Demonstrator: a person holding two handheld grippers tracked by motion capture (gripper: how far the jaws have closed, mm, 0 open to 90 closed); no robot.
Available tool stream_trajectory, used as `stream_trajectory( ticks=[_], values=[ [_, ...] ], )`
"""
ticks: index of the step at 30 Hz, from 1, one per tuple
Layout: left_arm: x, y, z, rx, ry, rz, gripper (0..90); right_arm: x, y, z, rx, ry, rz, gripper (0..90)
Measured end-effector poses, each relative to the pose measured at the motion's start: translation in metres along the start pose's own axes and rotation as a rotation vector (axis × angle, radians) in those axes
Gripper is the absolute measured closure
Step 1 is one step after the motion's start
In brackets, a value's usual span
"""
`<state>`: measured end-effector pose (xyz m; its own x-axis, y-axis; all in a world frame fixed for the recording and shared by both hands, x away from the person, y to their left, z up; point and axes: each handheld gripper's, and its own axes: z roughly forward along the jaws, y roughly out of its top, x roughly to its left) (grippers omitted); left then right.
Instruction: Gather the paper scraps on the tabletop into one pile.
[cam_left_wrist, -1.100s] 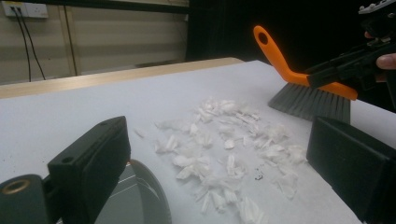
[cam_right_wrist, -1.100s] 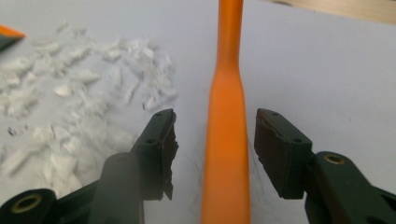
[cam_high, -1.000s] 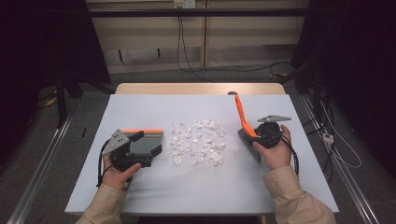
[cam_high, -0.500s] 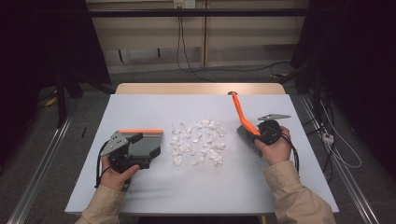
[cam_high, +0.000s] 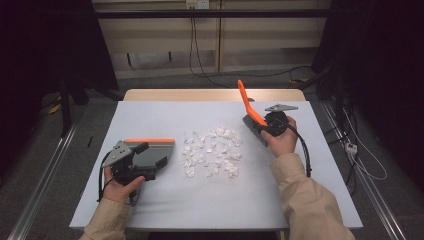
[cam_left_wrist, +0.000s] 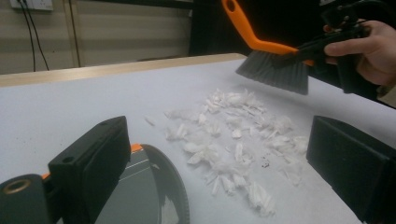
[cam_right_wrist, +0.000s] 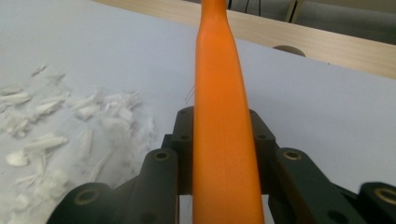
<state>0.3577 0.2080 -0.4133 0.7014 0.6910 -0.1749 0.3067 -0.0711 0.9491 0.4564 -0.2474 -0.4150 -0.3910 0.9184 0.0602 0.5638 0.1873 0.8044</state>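
My right gripper (cam_high: 269, 125) just clamped its jaws on the brush (cam_high: 251, 114) – now hovering beside the paper scraps (cam_high: 212, 151). Left gripper (cam_high: 134, 162) pinches the dustpan (cam_high: 155, 152) on the worktop (cam_high: 200, 200) – ready to sweep.

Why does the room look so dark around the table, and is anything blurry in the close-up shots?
High view: light falls on the table while the surroundings stay dim; the white scraps look sharp. Left gripper view: its own near jaws are soft, the brush fairly crisp. Right gripper view: the orange handle is smooth and slightly out of focus, the scraps blurred.
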Motion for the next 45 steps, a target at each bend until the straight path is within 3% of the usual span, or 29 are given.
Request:
stream_trajectory(
  ticks=[3,8,14,20,23,25,30,39,45],
  values=[
    [0.000,0.000,0.000,0.003,0.000,0.001,6.1,0.000,0.003,0.013,-0.012,0.010,0.001,71.7],
    [0.001,0.000,-0.001,0.010,0.001,0.001,5.9,0.002,0.007,0.034,-0.015,0.006,-0.064,71.7],
    [0.003,0.000,-0.002,0.001,0.007,-0.009,4.9,0.006,0.016,0.058,-0.043,0.059,-0.087,71.7],
    [0.005,0.000,-0.003,-0.004,0.017,-0.013,4.6,0.018,0.026,0.074,-0.036,0.060,-0.187,71.7],
    [0.006,0.000,-0.004,-0.007,0.017,-0.013,4.6,0.021,0.023,0.081,-0.013,0.083,-0.208,71.7],
    [0.006,0.000,-0.004,-0.004,0.019,-0.010,4.6,0.020,0.022,0.080,-0.013,0.121,-0.198,71.6],
    [0.006,-0.001,-0.004,-0.005,0.022,-0.012,4.6,0.028,0.019,0.071,0.019,0.159,-0.284,71.6],
    [0.007,-0.001,-0.007,-0.008,0.028,0.005,4.6,0.045,0.005,0.050,0.033,0.253,-0.379,71.6],
    [0.006,-0.001,-0.006,-0.005,0.027,0.008,4.6,0.054,-0.003,0.038,0.033,0.302,-0.388,71.6]
  ],
)
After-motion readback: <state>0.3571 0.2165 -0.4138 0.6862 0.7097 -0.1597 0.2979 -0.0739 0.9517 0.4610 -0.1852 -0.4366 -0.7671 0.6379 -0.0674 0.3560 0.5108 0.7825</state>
